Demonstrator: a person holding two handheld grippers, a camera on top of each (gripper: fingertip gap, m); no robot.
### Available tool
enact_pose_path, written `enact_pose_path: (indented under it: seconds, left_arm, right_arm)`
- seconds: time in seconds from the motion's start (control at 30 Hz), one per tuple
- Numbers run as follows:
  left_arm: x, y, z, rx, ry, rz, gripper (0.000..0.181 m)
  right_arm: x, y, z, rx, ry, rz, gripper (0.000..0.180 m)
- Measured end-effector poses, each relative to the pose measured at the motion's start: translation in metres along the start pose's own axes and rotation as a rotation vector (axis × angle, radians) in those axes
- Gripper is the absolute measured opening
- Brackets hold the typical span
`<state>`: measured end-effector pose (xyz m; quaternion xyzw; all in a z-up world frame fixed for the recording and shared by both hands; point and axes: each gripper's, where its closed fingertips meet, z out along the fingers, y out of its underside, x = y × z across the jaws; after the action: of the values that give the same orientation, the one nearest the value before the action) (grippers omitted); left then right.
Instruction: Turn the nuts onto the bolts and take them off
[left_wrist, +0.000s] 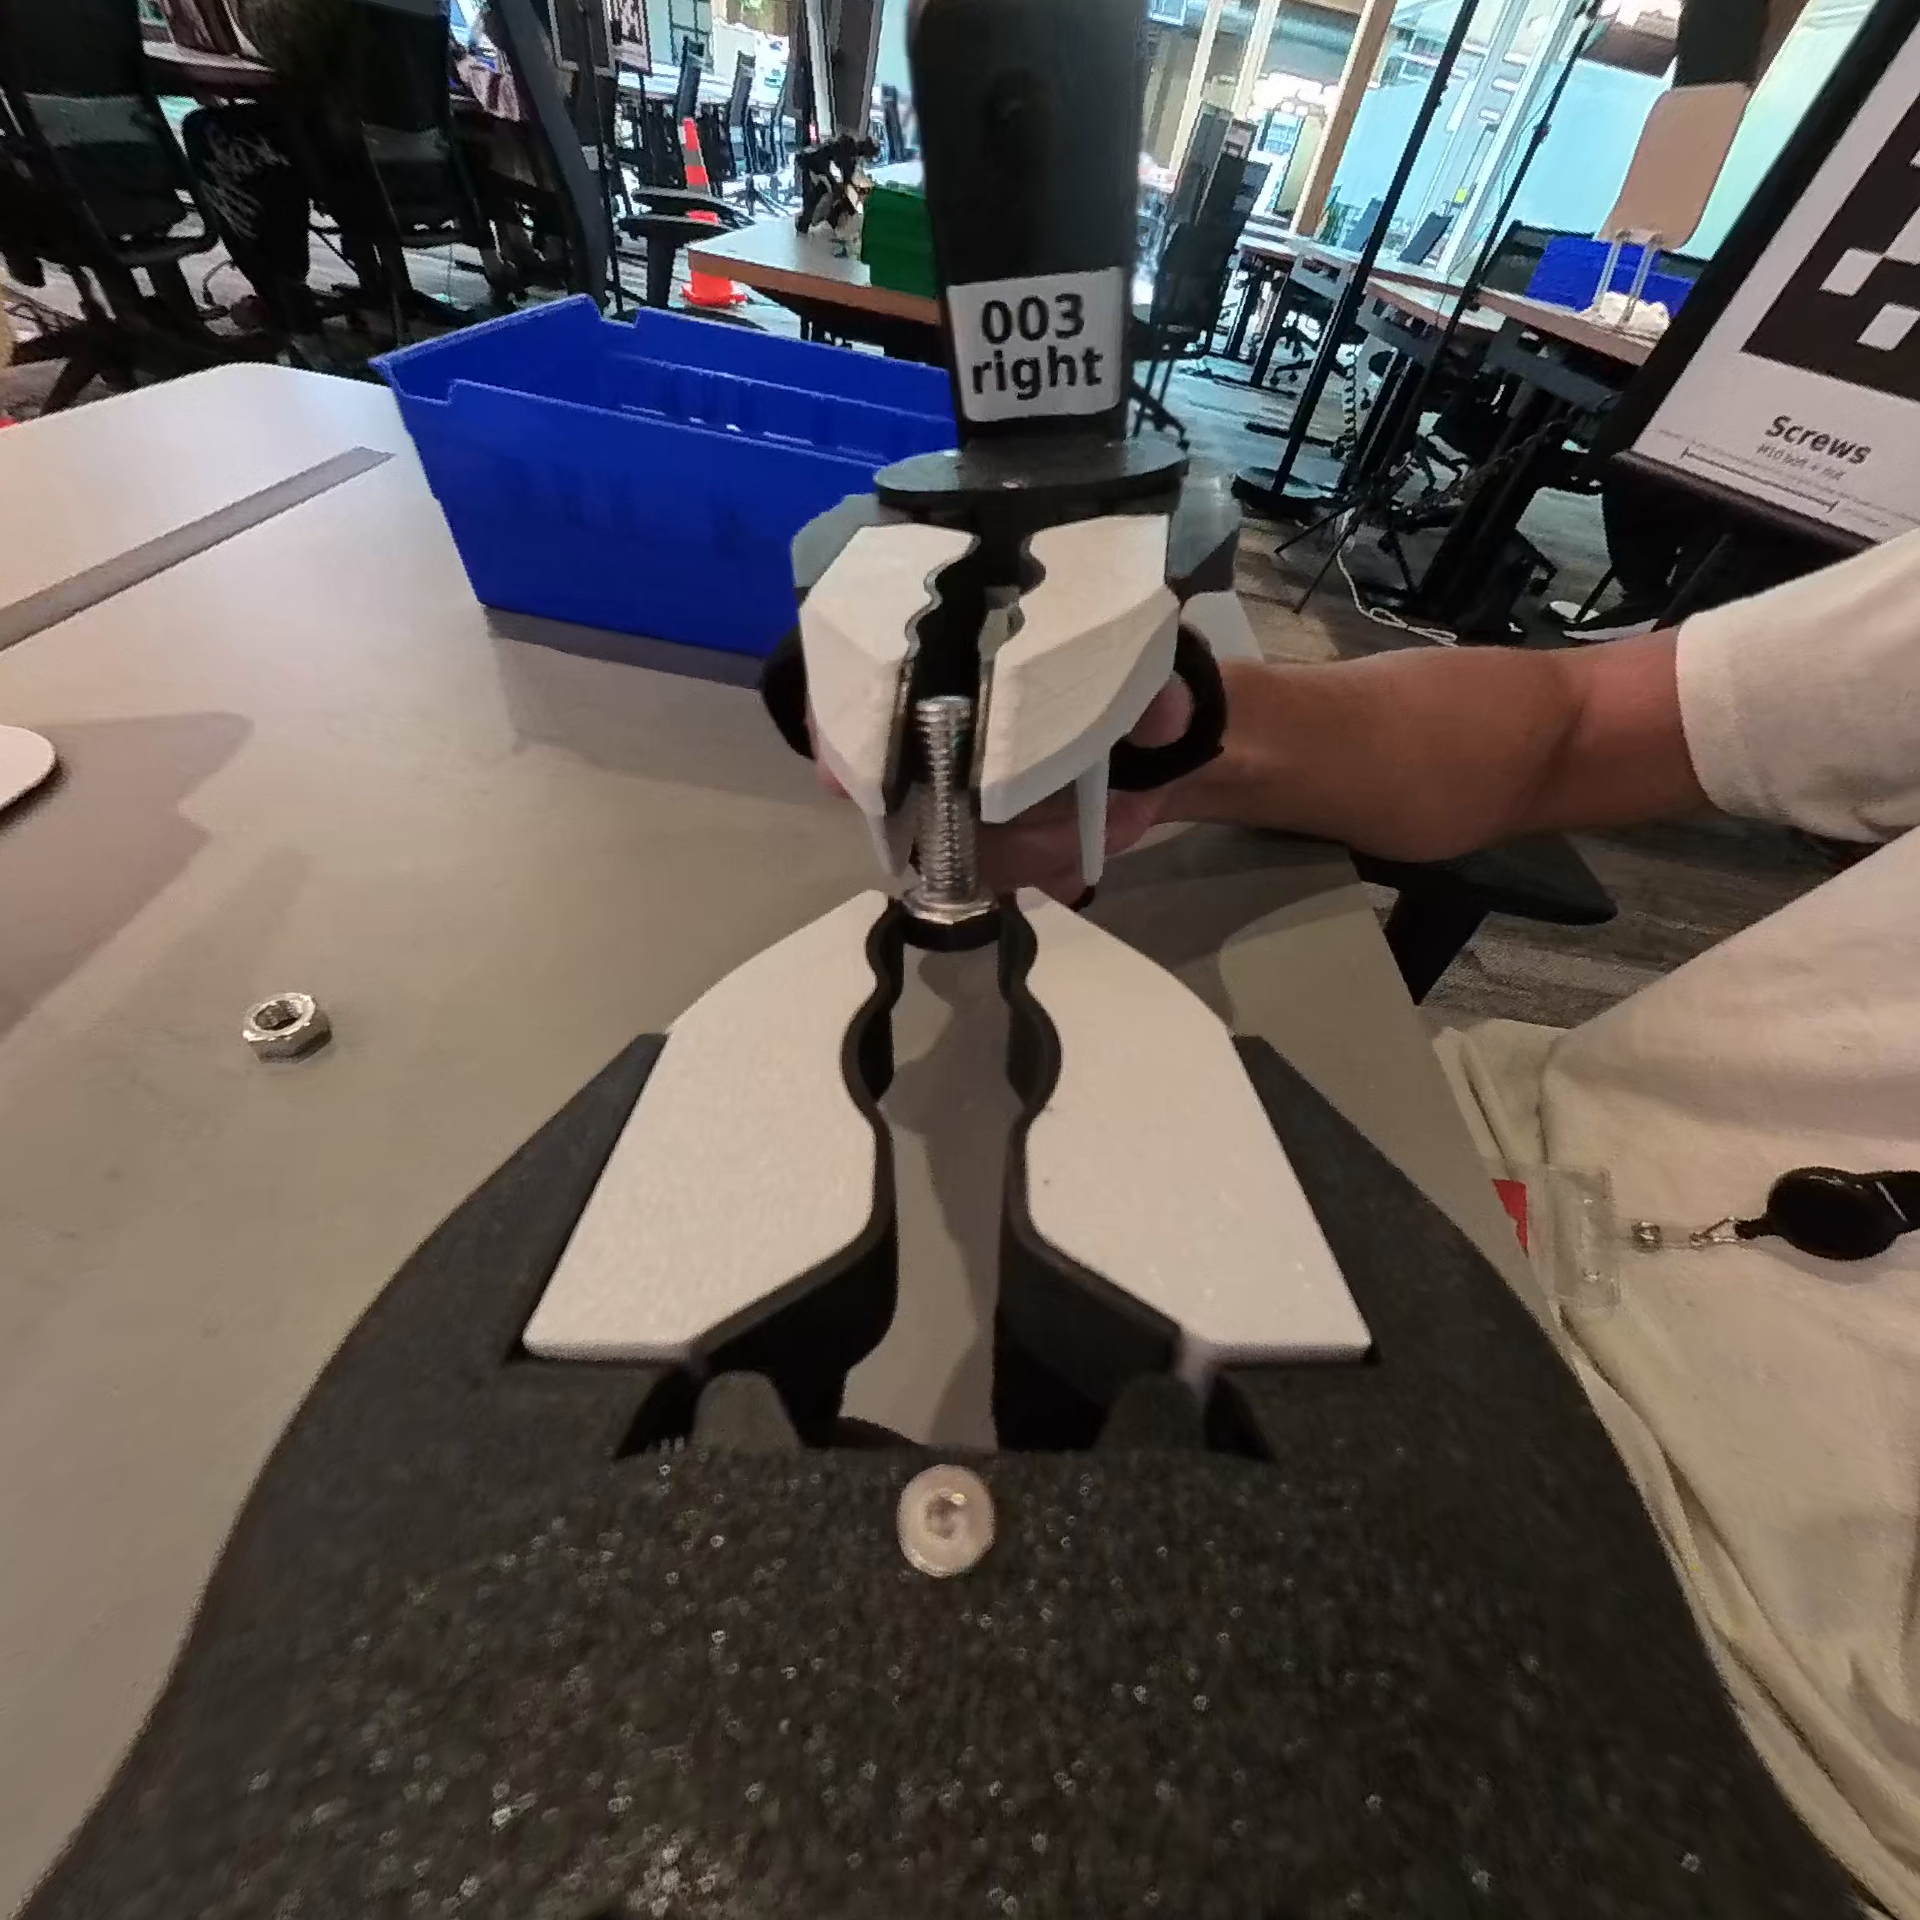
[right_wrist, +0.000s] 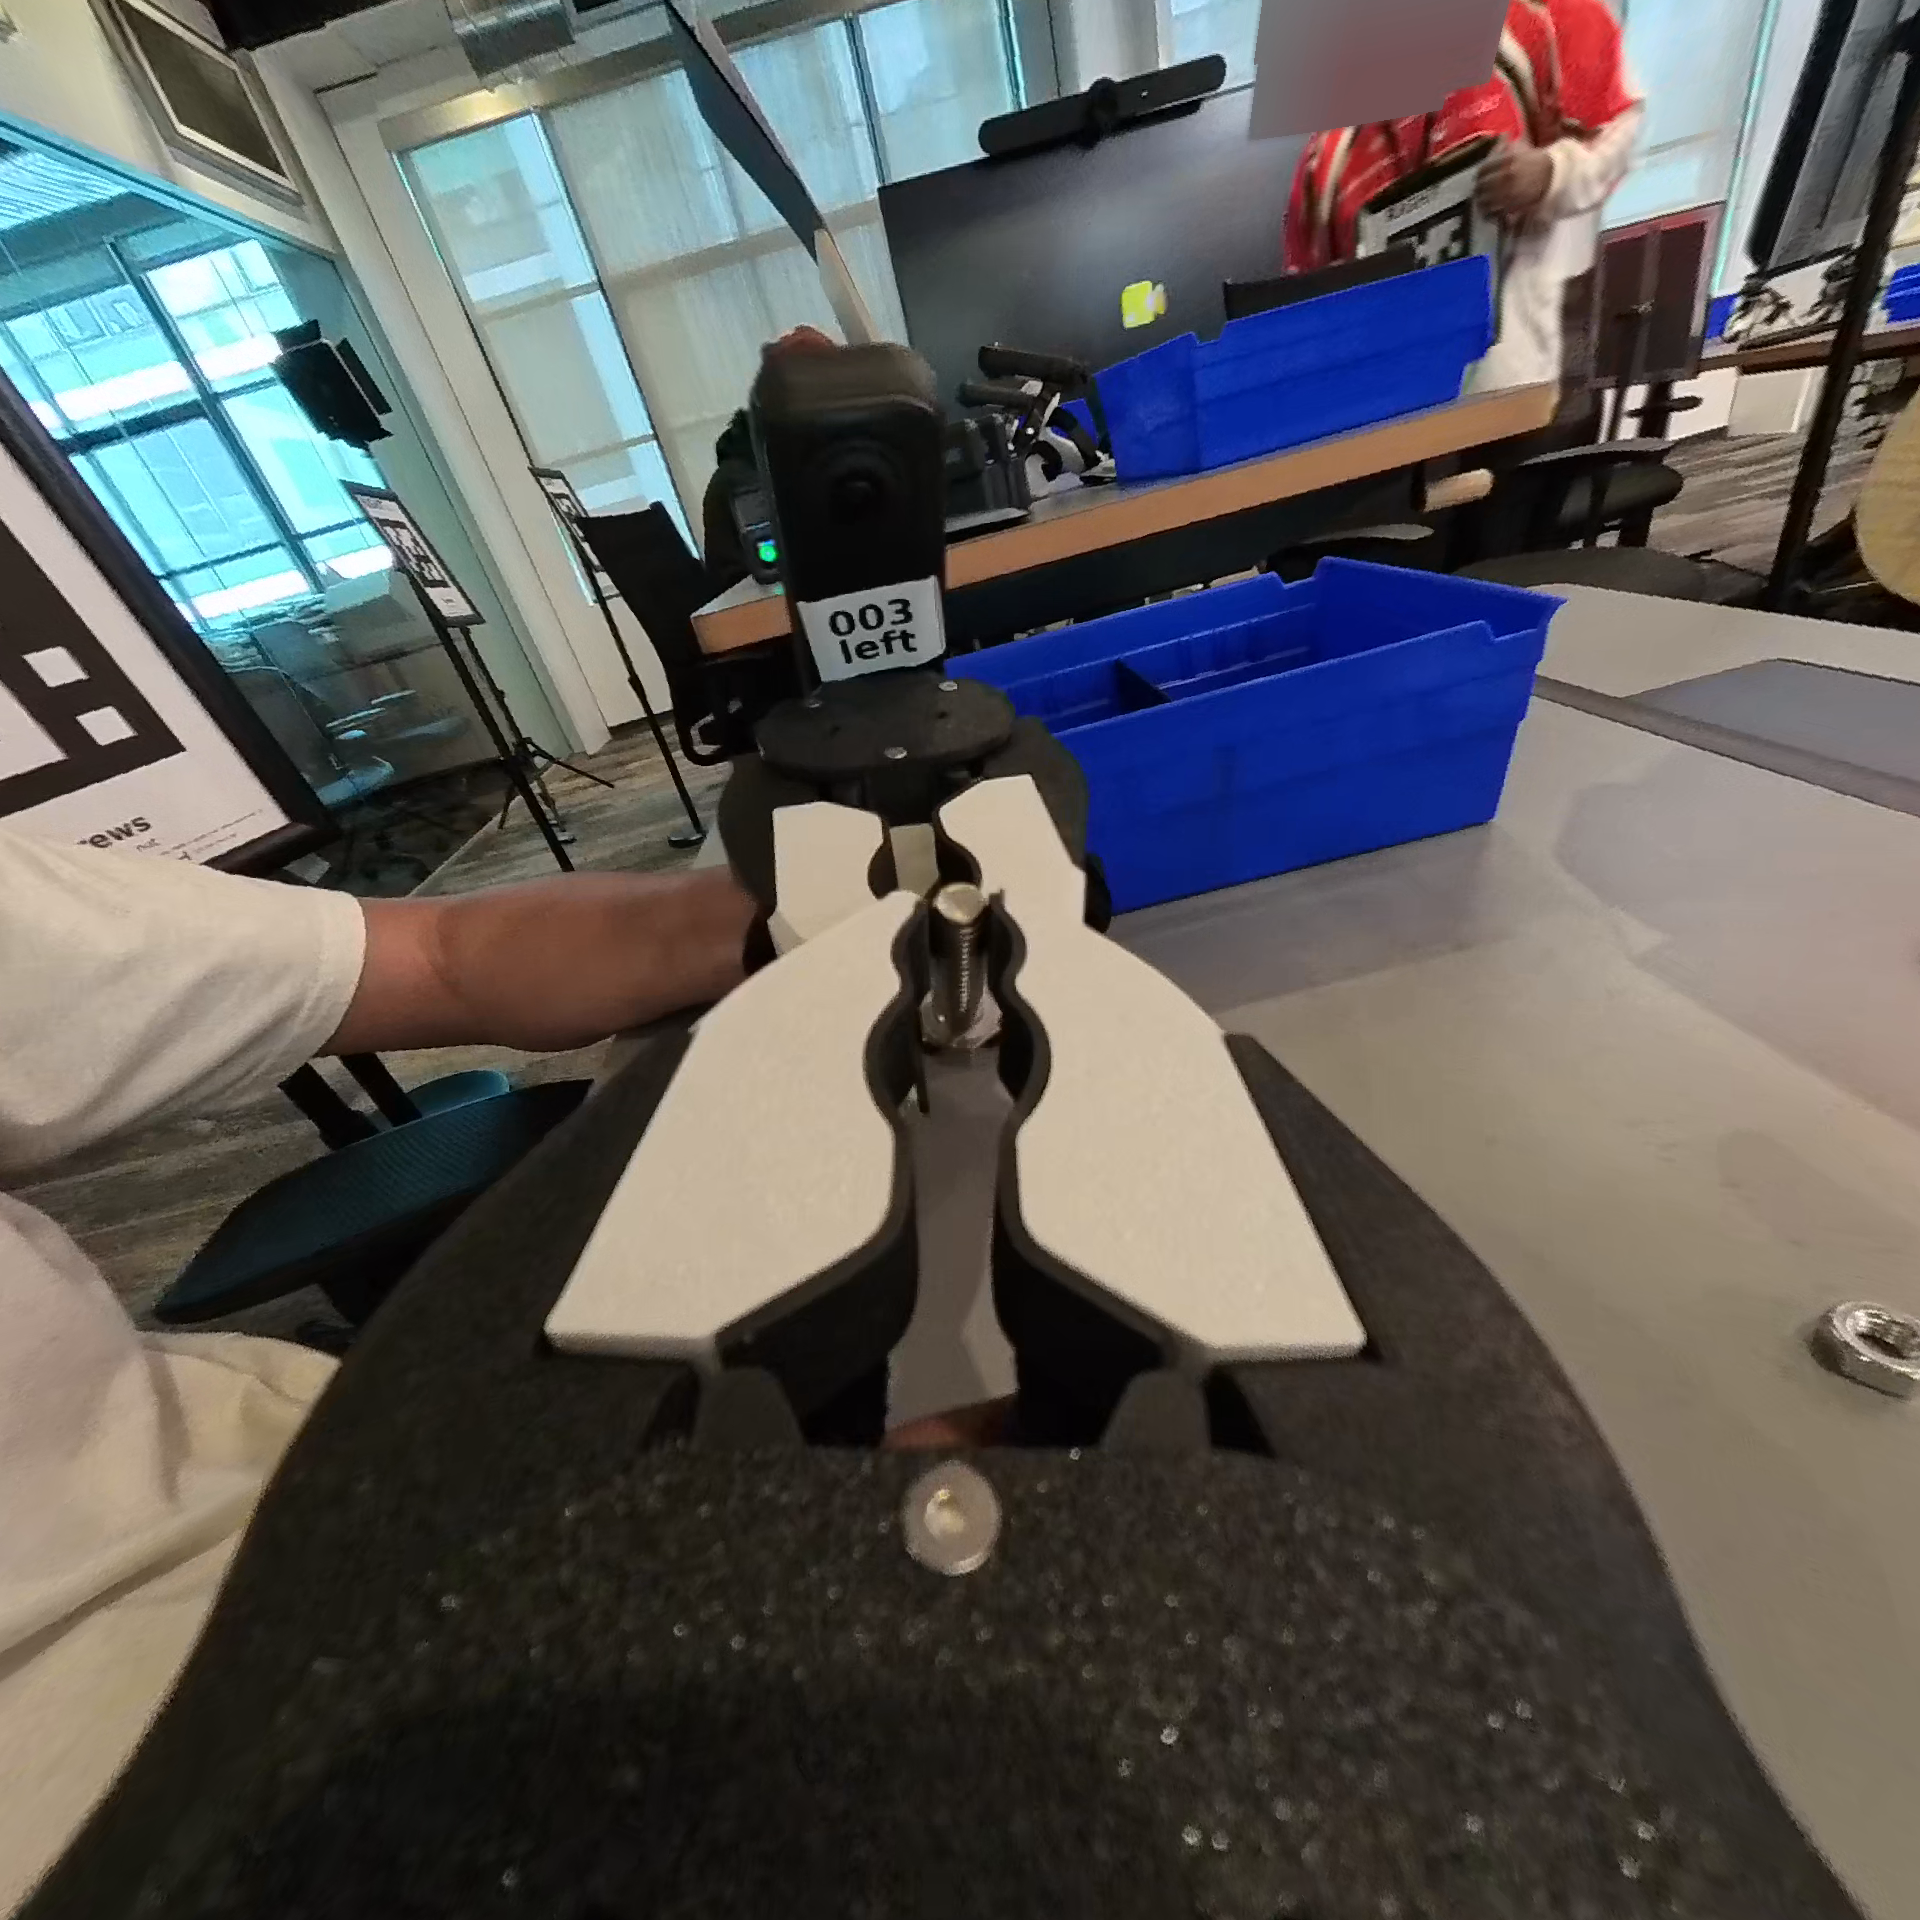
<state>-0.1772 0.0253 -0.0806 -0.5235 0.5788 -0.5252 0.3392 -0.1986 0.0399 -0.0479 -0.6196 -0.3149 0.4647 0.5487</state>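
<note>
A silver bolt (left_wrist: 943, 790) stands upright above the grey table (left_wrist: 468, 831), its hex end at the bottom. In the left wrist view my left gripper (left_wrist: 948, 909) has its white fingertips closed around that hex end. My right gripper (left_wrist: 940, 831) reaches in from the far side, tilted down, and is shut on the threaded shaft. In the right wrist view the bolt (right_wrist: 956, 966) sits between my right gripper's (right_wrist: 956, 914) fingers. The left gripper's fingers (right_wrist: 821, 873) show behind, tips hidden. A loose silver nut (left_wrist: 286, 1023) lies on the table, also in the right wrist view (right_wrist: 1865, 1345).
A blue plastic bin (left_wrist: 644, 520) stands on the table behind the grippers, also in the right wrist view (right_wrist: 1299, 748). A person's forearm (left_wrist: 1403, 748) reaches in from the table's edge. A black chair seat (right_wrist: 343, 1195) sits beside the table. A marker board (left_wrist: 1818, 260) stands off the table. The tips of both grippers are at nearly the same place. From either gripper's tips it is about 20 cm to the loose silver nut (left_wrist: 286, 1023). It is also in sight in the right wrist view (right_wrist: 1876, 1341).
</note>
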Motion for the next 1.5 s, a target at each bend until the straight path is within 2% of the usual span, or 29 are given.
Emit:
enact_pose_path:
  seconds: [0.03, 0.13, 0.23, 0.3, 0.37, 0.47, 0.6, 0.7, 0.8, 0.87, 0.93, 1.0, 1.13, 1.5]
  left_arm:
    - [-0.002, -0.001, -0.001, 0.006, -0.007, -0.006, 0.017]
    - [-0.022, -0.004, -0.01, 0.039, -0.1, -0.056, 0.017]
    - [-0.061, 0.001, -0.026, 0.053, -0.312, -0.128, 0.017]
    - [-0.087, 0.007, -0.039, 0.05, -0.478, -0.169, 0.017]
    - [-0.099, 0.012, -0.045, 0.041, -0.558, -0.199, 0.017]
    - [-0.106, 0.018, -0.049, 0.016, -0.622, -0.202, 0.017]
    - [-0.105, 0.025, -0.046, -0.008, -0.611, -0.213, 0.017]
    - [-0.103, 0.029, -0.042, -0.017, -0.576, -0.233, 0.017]
    - [-0.101, 0.031, -0.04, -0.013, -0.526, -0.28, 0.017]
    - [-0.101, 0.034, -0.04, -0.016, -0.51, -0.302, 0.017]
    - [-0.102, 0.034, -0.04, -0.015, -0.506, -0.308, 0.017]
    - [-0.103, 0.035, -0.041, -0.018, -0.501, -0.31, 0.017]
    - [-0.105, 0.036, -0.043, -0.013, -0.485, -0.337, 0.017]
    - [-0.096, 0.044, -0.03, -0.057, -0.387, -0.34, 0.017]
  right_arm:
    - [0.001, -0.001, -0.001, 0.002, 0.016, -0.013, 0.011]
    - [0.013, -0.011, -0.016, -0.002, 0.107, -0.059, 0.028]
    - [0.037, -0.015, -0.039, -0.091, 0.276, -0.099, 0.035]
    - [0.055, -0.009, -0.051, -0.234, 0.38, -0.112, 0.04]
    - [0.069, -0.002, -0.058, -0.396, 0.439, -0.161, 0.043]
    - [0.097, 0.006, -0.062, -0.673, 0.511, -0.361, 0.043]
    - [0.129, 0.03, -0.049, -0.993, 0.402, -0.457, 0.041]
    - [0.147, 0.055, -0.041, -1.161, 0.234, -0.488, 0.04]
    - [0.165, 0.065, -0.038, -1.276, 0.1, -0.635, 0.038]
    - [0.175, 0.064, -0.036, -1.32, 0.017, -0.806, 0.029]
    - [0.184, 0.068, -0.036, -1.394, -0.044, -0.888, 0.035]
    - [0.187, 0.072, -0.034, -1.42, -0.124, -0.984, 0.035]
    - [0.186, 0.086, -0.03, -1.435, -0.253, -1.018, 0.03]
    - [0.202, 0.097, -0.029, -1.436, -0.349, -0.925, 0.028]
